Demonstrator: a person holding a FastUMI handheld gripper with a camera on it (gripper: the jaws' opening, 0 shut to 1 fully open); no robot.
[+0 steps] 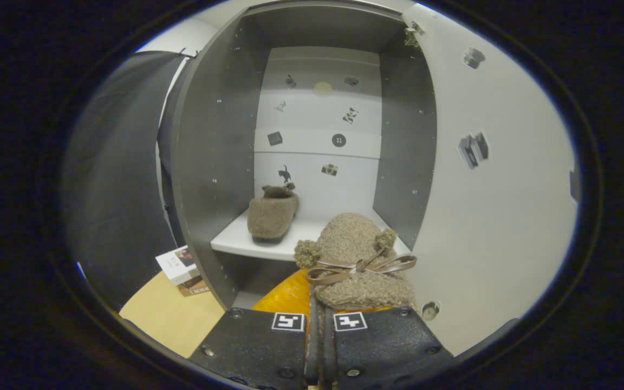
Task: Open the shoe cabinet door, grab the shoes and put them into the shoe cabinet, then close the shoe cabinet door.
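Cabinet (212, 162) shelf – 1 shoe (272, 212); gripper (320, 325) pinching another (361, 260)

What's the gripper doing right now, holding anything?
Gripper: shut on the fuzzy shoe, held just ahead of the fingers in front of the open cabinet.

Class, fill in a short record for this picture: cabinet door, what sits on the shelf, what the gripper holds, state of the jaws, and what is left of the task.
cabinet door: open, swung to the right
shelf: one fuzzy tan slipper already on it
gripper: jaws shut on second slipper, which has a brown bow
held slipper position: just ahead of the shelf, not yet on it
left to do: place slipper, close door
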